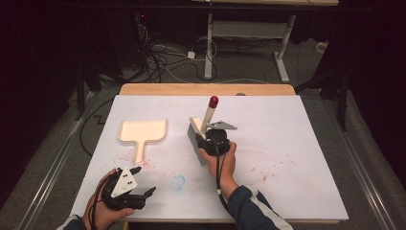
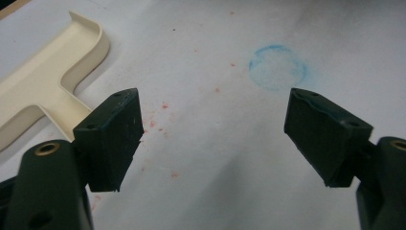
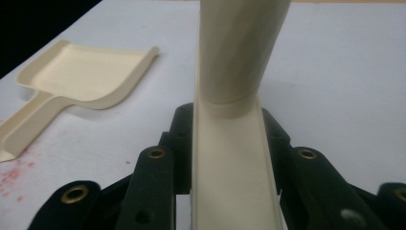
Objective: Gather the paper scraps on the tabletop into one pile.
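My left gripper (image 1: 139, 186) hovers wide open and empty over the table (image 1: 297, 143), near the front edge. Just beyond it lies the dustpan (image 1: 143, 131), nothing in it, red crumbs (image 1: 131, 153) unswept beside its handle. My right gripper (image 1: 203, 139) clamps the brush (image 1: 203, 125) mid-table. I judge the sweeping hasn't started.

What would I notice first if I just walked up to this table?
Probably the cream brush with its red-tipped handle, standing up near the middle of the white table, clamped in the right gripper. Next, the cream dustpan lying flat to its left, with red specks by its handle and a blue ring stain near the front edge. The left gripper waits open at the front left.
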`<state>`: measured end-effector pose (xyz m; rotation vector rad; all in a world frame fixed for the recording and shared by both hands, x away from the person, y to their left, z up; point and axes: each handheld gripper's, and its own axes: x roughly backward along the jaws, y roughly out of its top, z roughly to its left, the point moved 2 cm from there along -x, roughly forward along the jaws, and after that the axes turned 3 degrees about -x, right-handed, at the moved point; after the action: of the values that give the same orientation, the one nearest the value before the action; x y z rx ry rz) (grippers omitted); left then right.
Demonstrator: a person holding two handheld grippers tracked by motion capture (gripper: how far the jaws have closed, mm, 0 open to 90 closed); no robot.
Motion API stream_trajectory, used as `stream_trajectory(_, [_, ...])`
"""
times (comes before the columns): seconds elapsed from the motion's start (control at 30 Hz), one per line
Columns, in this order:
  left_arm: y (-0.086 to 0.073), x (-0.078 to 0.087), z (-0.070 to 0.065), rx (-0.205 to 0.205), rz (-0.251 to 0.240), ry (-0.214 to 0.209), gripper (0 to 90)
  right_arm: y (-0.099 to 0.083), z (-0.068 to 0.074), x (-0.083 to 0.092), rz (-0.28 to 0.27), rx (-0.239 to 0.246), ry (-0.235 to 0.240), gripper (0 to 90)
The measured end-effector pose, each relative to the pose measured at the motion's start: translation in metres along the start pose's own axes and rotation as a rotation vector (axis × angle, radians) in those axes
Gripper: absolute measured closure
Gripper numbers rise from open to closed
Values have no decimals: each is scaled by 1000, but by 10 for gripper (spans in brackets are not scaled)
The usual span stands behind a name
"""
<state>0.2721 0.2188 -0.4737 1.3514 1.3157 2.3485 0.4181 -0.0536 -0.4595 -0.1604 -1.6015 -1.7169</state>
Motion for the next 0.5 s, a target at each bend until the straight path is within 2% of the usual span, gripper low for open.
stream_trajectory(0.1, [0, -2, -2, 4, 14, -12, 206, -4, -14, 9, 1, -41, -16, 673])
stream_trajectory(0.17, [1, -3, -2, 0, 19, -16, 206, -7, -21, 14, 4, -38, -26, 672])
stream_trajectory(0.3, [3, -5, -5, -7, 25, -21, 206, -12, -32, 25, 1, -68, -34, 672])
stream_trajectory(0.33, [3, -5, -4, -15, 24, -14, 206, -12, -35, 27, -1, -68, -32, 672])
stream_trajectory(0.4, [4, -7, -5, -7, 33, -21, 206, -13, -37, 30, 4, -86, -21, 673])
stream_trajectory(0.47, [4, -8, -4, -16, 36, -16, 206, -12, -39, 33, 4, -83, -1, 673])
stream_trajectory(0.5, [3, -8, -4, -8, 41, -21, 206, -11, -39, 35, 1, -82, 3, 673])
